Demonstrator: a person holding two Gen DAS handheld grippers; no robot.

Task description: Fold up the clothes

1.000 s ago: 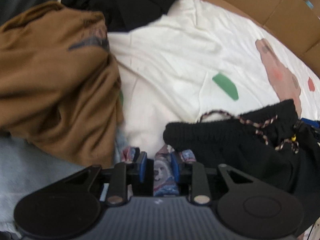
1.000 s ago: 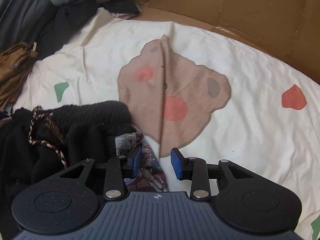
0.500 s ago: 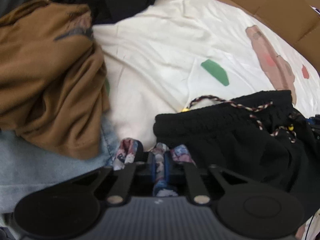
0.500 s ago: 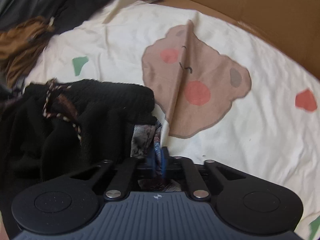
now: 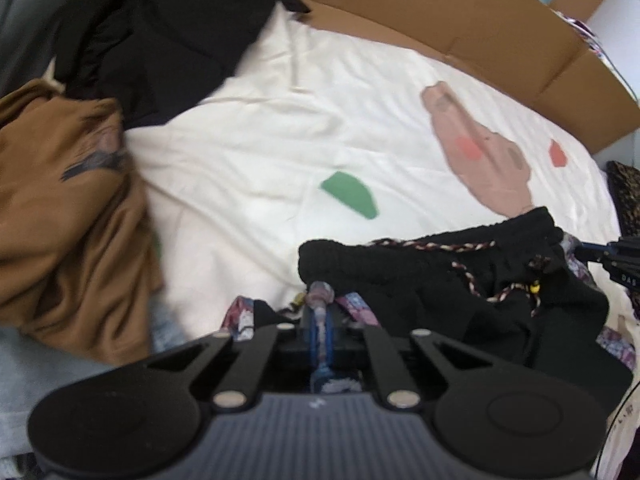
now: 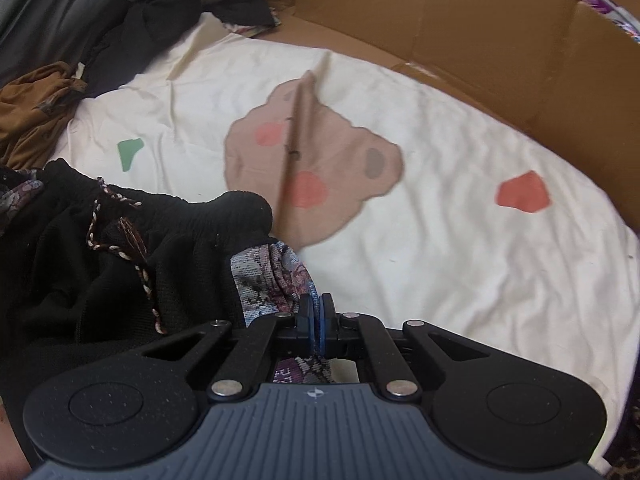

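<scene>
A black knit garment [image 5: 460,292] with a braided drawstring [image 5: 468,276] and a patterned floral lining lies bunched on a cream sheet [image 5: 320,120]. My left gripper [image 5: 318,312] is shut on a fold of the patterned fabric at the garment's left end. In the right wrist view the same black garment [image 6: 120,260] fills the lower left, and my right gripper [image 6: 316,312] is shut on the patterned fabric [image 6: 272,276] at its right end. The tip of the right gripper shows at the far right of the left wrist view. Both ends are lifted off the sheet.
A brown garment [image 5: 68,220] lies heaped at the left, with dark clothes [image 5: 172,32] behind it and pale blue fabric below. Cardboard walls [image 6: 440,16] ring the far side of the sheet, which has a bear print [image 6: 316,168].
Both grippers went from open to shut on the patterned fabric at either end of the black garment, then rose, lifting its edge off the sheet.
</scene>
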